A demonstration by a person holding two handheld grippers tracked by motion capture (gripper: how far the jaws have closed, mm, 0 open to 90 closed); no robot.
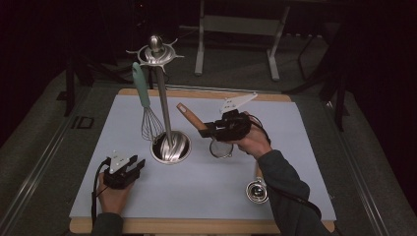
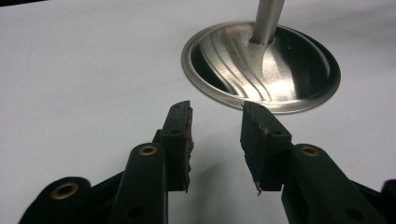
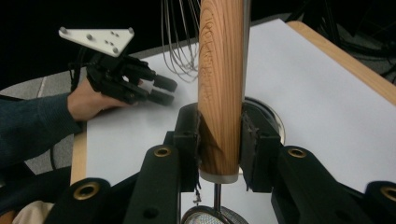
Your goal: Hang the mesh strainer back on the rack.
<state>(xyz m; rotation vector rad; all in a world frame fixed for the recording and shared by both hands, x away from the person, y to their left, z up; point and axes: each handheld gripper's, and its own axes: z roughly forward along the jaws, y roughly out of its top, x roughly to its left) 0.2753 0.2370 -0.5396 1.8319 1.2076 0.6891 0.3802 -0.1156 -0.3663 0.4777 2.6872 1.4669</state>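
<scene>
Nearest the high camera, at about 5 o'clock on the table (image 1: 295, 147), a dark sleeve (image 1: 287, 191) reaches in, and just left of it a small shiny metal cup or ladle bowl (image 1: 257, 191) lies on the white mat; at 7 o'clock the person's left hand (image 1: 114, 195) rests on the mat with the left gripper (image 1: 135, 164) pointing toward 1 o'clock, its jaws parted with bare mat between them and nothing held; the left gripper view shows the same gap, with the round steel base (image 2: 261, 70) of the utensil stand just beyond the jaw tips, near but apart from them.

The stand (image 1: 162, 98) rises from the middle of the mat, a steel post topped by a hooked ring and knob; a whisk (image 1: 146, 105) with a pale green handle hangs from a hook on the 9 o'clock side, its wires down beside the post just above the base.

At about 3 o'clock from the stand, the right hand (image 1: 253, 140) holds the right gripper (image 1: 205, 130), whose jaws are clamped on the wooden handle (image 1: 192, 117) of a small mesh strainer (image 1: 221, 147); the handle slants up toward 11 o'clock while the mesh bowl sits low near the hand, whether touching the mat cannot be told; in the right gripper view the pads (image 3: 189, 140) press both sides of the handle (image 3: 220, 88) near its lower end, above the metal neck and mesh rim.
</scene>
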